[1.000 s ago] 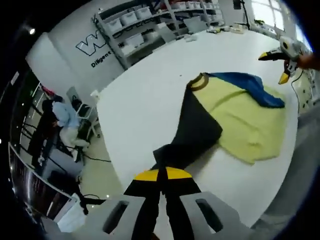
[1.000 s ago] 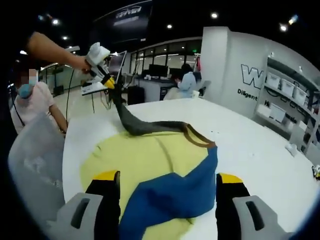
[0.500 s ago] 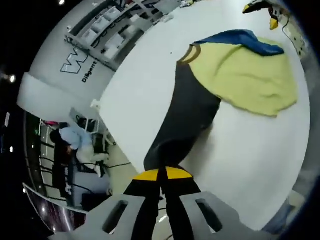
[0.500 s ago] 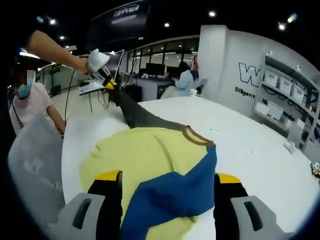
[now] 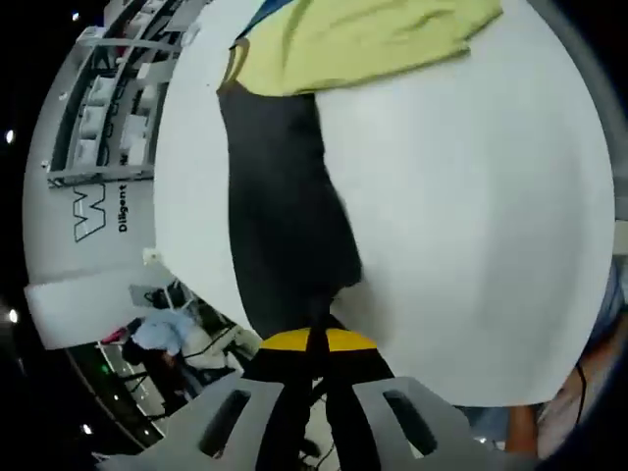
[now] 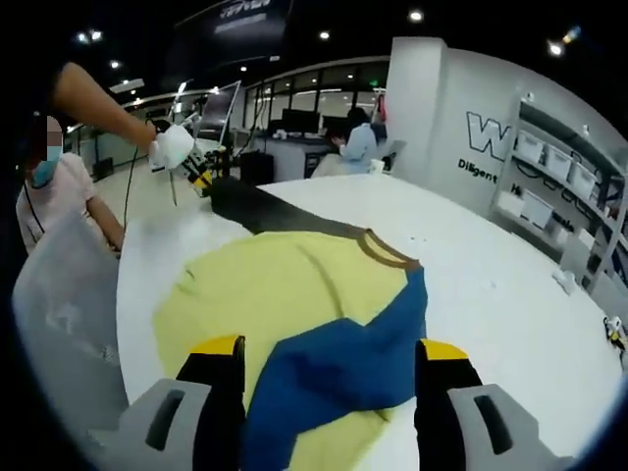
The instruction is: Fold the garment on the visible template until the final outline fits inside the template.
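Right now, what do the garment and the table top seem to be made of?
The garment looks like soft knit fabric, matte, in yellow, blue and black panels: it drapes and wrinkles, and its black sleeve stretches toward the shut left gripper. The table looks like a smooth white hard surface, perhaps laminate; I cannot tell.

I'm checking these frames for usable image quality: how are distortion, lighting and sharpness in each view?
Left gripper view: strong fisheye bend, the white table curves like a ball and the scene is rolled; black sleeve slightly soft. Right gripper view: ceiling spots glare on a dark ceiling, table evenly lit, the garment fairly sharp, edges stretched.
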The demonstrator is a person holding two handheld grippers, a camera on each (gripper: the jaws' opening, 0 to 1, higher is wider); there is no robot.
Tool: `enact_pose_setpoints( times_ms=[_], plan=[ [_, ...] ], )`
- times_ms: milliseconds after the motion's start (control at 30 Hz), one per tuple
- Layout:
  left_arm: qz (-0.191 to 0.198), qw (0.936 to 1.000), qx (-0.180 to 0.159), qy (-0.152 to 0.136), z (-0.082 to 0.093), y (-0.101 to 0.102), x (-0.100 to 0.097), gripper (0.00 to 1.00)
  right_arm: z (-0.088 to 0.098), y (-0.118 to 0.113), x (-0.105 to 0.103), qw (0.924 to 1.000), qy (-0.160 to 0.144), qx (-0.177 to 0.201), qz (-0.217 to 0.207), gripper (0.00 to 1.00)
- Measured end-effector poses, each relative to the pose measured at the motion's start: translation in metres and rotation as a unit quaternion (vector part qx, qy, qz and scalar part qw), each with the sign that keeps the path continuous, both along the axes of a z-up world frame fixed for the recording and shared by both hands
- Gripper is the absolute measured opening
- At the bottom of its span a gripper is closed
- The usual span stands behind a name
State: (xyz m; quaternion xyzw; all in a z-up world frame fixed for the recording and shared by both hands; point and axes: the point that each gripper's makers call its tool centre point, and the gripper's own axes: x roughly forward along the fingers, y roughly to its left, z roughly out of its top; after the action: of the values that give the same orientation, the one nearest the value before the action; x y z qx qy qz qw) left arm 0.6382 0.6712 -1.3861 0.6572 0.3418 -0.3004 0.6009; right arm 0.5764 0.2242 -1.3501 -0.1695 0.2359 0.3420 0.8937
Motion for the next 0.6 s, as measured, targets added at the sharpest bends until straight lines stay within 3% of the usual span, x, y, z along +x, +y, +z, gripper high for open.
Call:
enact_pose_setpoints(
  times_ms=[133,200,267,333,500,600],
  plan=[
    [0.031,0.9995,-0.007,0.009,-0.009,0.013,-0.008,0.07,-0.002,0.005,0.002,1.0000,0.003,0.002,0.002,0.68],
    [0.071,0.9972,-0.019,0.009,-0.011,0.024,-0.012,0.19,-0.002,0.007,0.005,1.0000,0.007,0.006,0.000,0.68],
    [0.080,0.9964,-0.025,0.005,-0.011,0.029,-0.011,0.34,-0.003,0.008,0.007,1.0000,0.006,0.006,0.001,0.68],
    [0.097,0.9952,-0.018,0.002,-0.009,0.039,-0.013,0.41,-0.003,0.011,0.008,0.9999,0.009,0.010,0.001,0.68],
    [0.121,0.9907,-0.057,0.024,-0.020,0.036,-0.033,0.38,-0.006,0.018,0.009,0.9998,0.010,0.017,0.006,0.69],
    [0.152,0.9821,-0.105,0.035,-0.033,0.025,-0.044,0.44,-0.011,0.019,0.009,0.9996,0.015,0.022,0.003,0.69]
  ],
)
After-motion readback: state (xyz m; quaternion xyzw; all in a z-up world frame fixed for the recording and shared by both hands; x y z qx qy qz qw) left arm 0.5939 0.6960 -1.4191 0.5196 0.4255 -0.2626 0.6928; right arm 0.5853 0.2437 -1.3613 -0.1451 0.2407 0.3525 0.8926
